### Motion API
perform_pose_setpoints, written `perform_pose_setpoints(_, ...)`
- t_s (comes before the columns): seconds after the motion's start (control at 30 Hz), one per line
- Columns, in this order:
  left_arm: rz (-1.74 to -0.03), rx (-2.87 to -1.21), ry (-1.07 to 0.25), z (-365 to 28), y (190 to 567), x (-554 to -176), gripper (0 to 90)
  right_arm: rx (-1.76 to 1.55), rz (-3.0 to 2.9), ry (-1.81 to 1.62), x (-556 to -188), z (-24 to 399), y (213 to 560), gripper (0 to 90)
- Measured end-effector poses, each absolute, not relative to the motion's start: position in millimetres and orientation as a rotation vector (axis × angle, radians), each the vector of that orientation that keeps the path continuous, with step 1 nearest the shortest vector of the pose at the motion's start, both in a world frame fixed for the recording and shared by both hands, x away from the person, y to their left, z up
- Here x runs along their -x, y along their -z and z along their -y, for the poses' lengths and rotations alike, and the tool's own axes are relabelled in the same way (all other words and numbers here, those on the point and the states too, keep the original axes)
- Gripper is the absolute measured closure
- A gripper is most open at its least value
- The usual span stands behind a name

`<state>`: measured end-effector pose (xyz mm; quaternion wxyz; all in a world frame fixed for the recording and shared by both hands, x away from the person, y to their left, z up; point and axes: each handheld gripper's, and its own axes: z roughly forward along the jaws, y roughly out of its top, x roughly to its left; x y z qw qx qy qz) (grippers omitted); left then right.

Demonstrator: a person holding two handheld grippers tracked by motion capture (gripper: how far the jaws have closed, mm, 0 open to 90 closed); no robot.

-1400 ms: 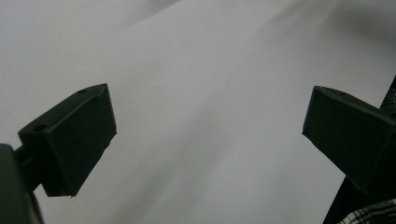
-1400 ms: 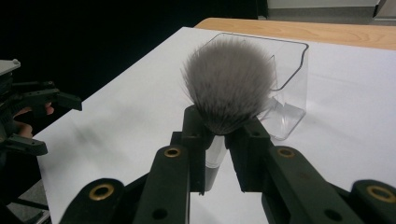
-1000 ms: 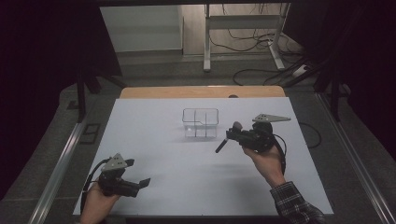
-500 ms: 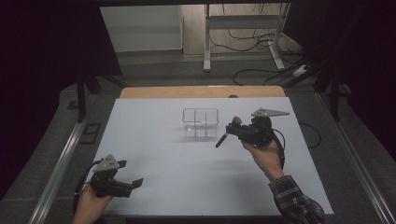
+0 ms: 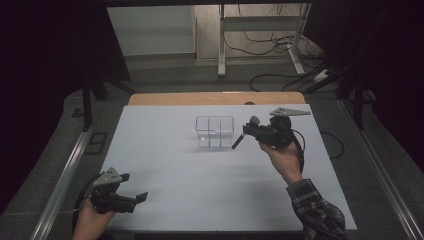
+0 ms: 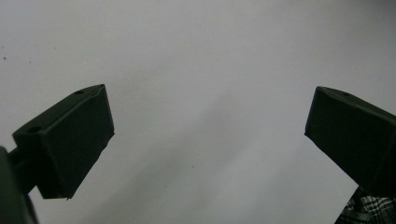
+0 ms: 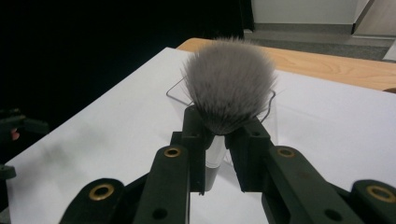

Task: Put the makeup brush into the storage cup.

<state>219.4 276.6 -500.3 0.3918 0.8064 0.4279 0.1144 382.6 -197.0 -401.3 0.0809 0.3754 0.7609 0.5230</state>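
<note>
We are holding a brush (image 7: 229,91) clamped in our right gripper (image 7: 219,154) just beside the clear box (image 5: 215,131), not yet in it, while our left gripper (image 5: 136,198) is hanging open near the table's (image 5: 200,175) front corner.

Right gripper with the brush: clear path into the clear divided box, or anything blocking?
Probably yes. The right gripper is shut on the brush and sits just right of the clear box, whose top is open. Bare white table lies between them; the left gripper is far off at the near left corner.
</note>
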Motion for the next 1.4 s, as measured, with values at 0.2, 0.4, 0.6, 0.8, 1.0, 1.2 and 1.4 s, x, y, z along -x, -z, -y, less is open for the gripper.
perform_pose_setpoints(0.2, -1.095, -2.041, -0.301, -280, 500, -218, 1.5, -1.136, -2.248, -1.574, -391, 200, 395, 76.6)
perform_pose_setpoints(0.4, -1.1, -2.041, -0.308, -283, 500, -216, 1.5, -1.136, -2.239, -1.573, -397, 199, 391, 76.7)
perform_pose_setpoints(0.6, -1.106, -2.037, -0.308, -285, 501, -214, 1.6, -1.138, -2.235, -1.565, -403, 198, 390, 76.7)
perform_pose_setpoints(0.8, -1.102, -2.044, -0.31, -285, 501, -213, 1.6, -1.162, -2.221, -1.581, -410, 198, 388, 76.7)
perform_pose_setpoints(1.0, -1.098, -2.047, -0.313, -285, 501, -212, 1.4, -1.155, -2.21, -1.573, -417, 194, 384, 76.7)
perform_pose_setpoints(1.2, -1.096, -2.045, -0.313, -285, 501, -212, 1.4, -1.151, -2.2, -1.565, -422, 191, 382, 76.7)
perform_pose_setpoints(1.4, -1.092, -2.053, -0.313, -284, 501, -212, 1.4, -1.153, -2.193, -1.553, -428, 188, 382, 76.7)
